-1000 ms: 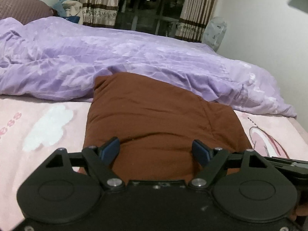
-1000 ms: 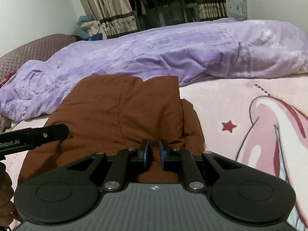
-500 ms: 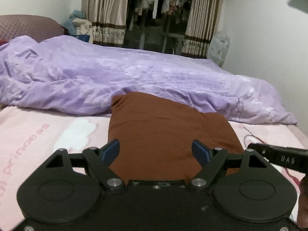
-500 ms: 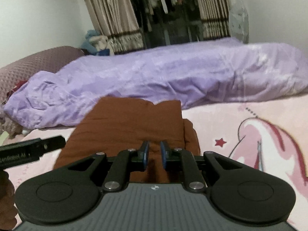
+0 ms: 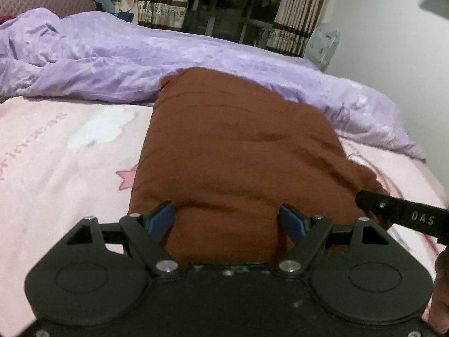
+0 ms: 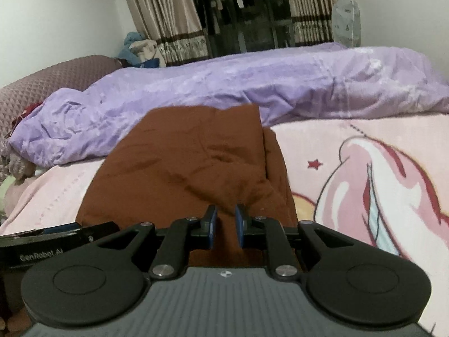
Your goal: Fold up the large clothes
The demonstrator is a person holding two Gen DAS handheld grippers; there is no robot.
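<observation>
A folded brown garment point(image 5: 238, 151) lies on the pink printed bed sheet point(image 5: 56, 168), its far end against the purple duvet. It also shows in the right wrist view point(image 6: 190, 163). My left gripper point(image 5: 227, 220) is open, its blue pads wide apart over the garment's near edge, holding nothing. My right gripper point(image 6: 226, 224) has its jaws nearly together with a fold of the brown garment between the pads at the near right corner. The other gripper's body shows at the edge of each view.
A crumpled purple duvet point(image 6: 252, 84) runs across the back of the bed. A mauve quilted headboard point(image 6: 56, 78) is at the far left. Curtains and a clothes rack point(image 6: 238, 14) stand behind. A wrapped fan point(image 6: 346, 19) is near the wall.
Both grippers have drawn back and tilted down, so the garment looks larger and nearer. The right gripper's jaws stay close on the cloth. The left stays open.
</observation>
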